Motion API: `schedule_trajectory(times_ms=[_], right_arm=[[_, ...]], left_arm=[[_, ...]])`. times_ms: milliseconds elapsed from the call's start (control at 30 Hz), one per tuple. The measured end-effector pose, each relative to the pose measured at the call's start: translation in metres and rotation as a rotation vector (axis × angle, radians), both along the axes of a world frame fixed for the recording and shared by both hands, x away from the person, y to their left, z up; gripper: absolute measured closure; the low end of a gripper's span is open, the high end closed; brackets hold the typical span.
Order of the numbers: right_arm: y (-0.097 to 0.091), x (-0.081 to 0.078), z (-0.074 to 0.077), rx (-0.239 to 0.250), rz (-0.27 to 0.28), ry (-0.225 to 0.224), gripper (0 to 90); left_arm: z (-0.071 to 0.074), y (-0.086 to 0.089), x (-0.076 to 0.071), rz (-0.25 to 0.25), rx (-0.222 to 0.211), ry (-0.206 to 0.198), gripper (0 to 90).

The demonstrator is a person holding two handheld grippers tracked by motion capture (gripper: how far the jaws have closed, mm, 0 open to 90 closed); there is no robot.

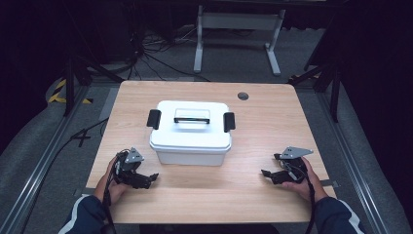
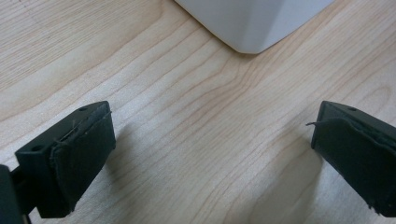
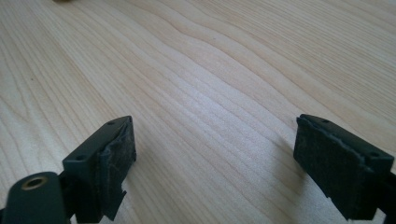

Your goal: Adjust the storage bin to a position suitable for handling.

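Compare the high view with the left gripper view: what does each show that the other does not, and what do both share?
High view alone: the white box's lid with its handle and two black latches, the person's hands, and the right gripper resting right of the box. Left gripper view alone: close detail of the left gripper's padded fingers, spread wide with nothing between them. Shared: the wooden table and the white box, of which the left gripper view catches one lower corner.
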State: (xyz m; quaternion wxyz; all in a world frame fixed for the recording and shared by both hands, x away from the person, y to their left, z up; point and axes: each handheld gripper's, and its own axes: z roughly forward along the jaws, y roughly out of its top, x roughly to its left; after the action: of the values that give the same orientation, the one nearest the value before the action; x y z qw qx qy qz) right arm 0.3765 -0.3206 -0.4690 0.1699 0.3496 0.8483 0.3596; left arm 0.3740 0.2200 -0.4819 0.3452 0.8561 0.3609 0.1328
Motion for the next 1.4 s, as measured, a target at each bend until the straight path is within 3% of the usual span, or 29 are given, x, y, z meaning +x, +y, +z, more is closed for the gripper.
schedule_trajectory(times_ms=[233, 267, 300, 367, 567, 767, 1000, 1100, 1133, 1167, 1400], right_arm=[[0.001, 0.000, 0.000, 0.002, 0.002, -0.001, 15.1], [0.001, 0.000, 0.000, 0.002, 0.002, -0.002, 15.1], [0.001, 0.000, 0.000, 0.000, 0.002, 0.000, 15.1], [0.000, -0.001, 0.001, -0.008, -0.007, -0.002, 14.9], [-0.003, -0.002, 0.004, -0.025, 0.063, -0.001, 23.4], [0.000, 0.000, 0.007, -0.028, 0.080, 0.008, 25.4], [-0.003, -0.002, 0.021, 0.016, 0.102, -0.011, 26.7], [-0.001, -0.001, 0.031, 0.004, 0.138, -0.019, 35.7], [-0.001, -0.001, 0.031, 0.004, 0.138, -0.019, 35.7], [0.001, -0.001, 0.039, -0.003, 0.172, -0.024, 36.0], [0.012, 0.003, 0.059, -0.035, 0.203, -0.045, 37.1]], left_arm=[[-0.001, 0.003, -0.001, -0.017, -0.003, -0.007, 0.2], [-0.001, 0.004, -0.002, -0.019, -0.006, 0.009, 0.2], [-0.001, 0.005, -0.001, -0.022, 0.000, -0.008, 0.2], [-0.001, 0.005, -0.001, -0.023, 0.003, -0.006, 0.2], [-0.001, 0.005, -0.003, -0.024, 0.000, -0.007, 0.5], [0.000, 0.007, -0.002, -0.047, 0.006, -0.008, 0.5], [-0.001, 0.007, -0.002, -0.043, 0.001, -0.007, 0.4], [-0.001, 0.007, -0.001, -0.045, -0.005, -0.005, 0.2], [-0.001, 0.007, -0.001, -0.045, -0.005, -0.005, 0.2], [-0.001, 0.007, -0.002, -0.046, -0.003, -0.005, 0.2], [0.000, 0.008, -0.004, -0.036, 0.004, -0.002, 0.5]])
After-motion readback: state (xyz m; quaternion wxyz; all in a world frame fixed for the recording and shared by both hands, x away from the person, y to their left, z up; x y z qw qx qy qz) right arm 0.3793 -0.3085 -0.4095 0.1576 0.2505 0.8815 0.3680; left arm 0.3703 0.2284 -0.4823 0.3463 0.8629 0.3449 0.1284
